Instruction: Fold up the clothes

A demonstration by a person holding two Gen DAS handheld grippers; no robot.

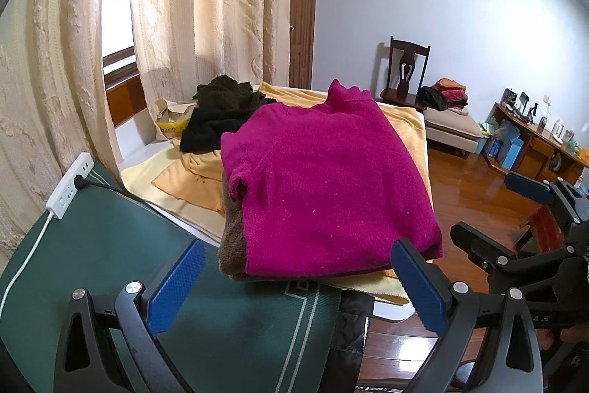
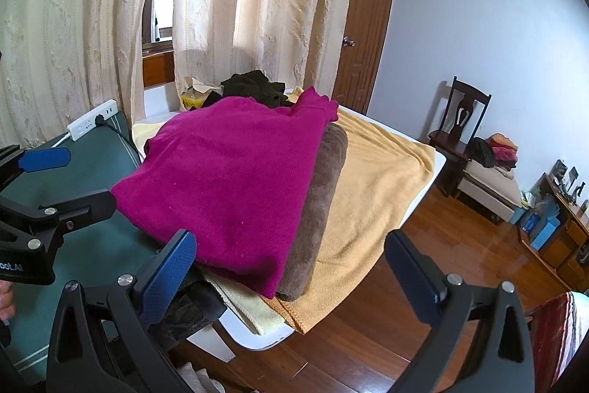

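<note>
white table (image 2: 438, 160), wooden floor (image 1: 475, 179)

A folded magenta sweater (image 2: 235, 179) is lying on a brown towel (image 2: 316, 209), both spread over a tan blanket (image 2: 371, 194) on the white bench (image 2: 438, 164). The right hand-held gripper (image 2: 291, 267) is being held open just before the pile, touching nothing. The left hand-held gripper (image 2: 70, 179) is being held at the left, also open. A black garment (image 2: 257, 87) is lying behind the sweater.
</note>
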